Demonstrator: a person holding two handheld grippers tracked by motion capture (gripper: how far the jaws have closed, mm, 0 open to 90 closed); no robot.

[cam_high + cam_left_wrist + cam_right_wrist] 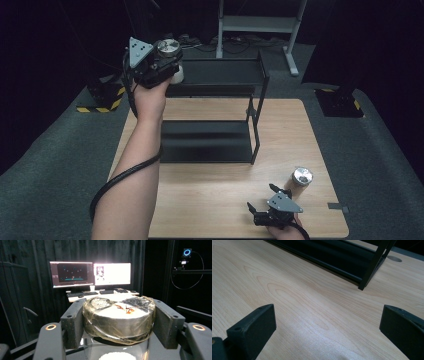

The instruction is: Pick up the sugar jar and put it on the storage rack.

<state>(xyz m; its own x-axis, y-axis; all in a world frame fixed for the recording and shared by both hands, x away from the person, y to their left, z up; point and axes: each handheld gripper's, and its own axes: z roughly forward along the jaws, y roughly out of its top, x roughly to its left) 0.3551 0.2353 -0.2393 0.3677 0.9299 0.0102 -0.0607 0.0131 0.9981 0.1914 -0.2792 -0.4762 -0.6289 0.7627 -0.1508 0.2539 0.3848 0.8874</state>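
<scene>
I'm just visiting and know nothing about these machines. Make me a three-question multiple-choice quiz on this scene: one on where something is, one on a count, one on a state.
1. Where does the jar that nobody holds stand?
A. on the shelf rack's top shelf
B. on the table, beside the right gripper
C. on the floor

2. How many metal-lidded jars are in the high view?
A. one
B. two
C. four

3. How do the right gripper's jaws stand?
A. open, with nothing between them
B. shut on a jar
C. shut on a cable

Answers:
1 B: the free jar stands on the wooden table, next to the right gripper, not on the shelf rack.
2 B: one jar on the table, and the held jar in the left gripper.
3 A: the right gripper view has bare wood between the spread jaws.
</scene>
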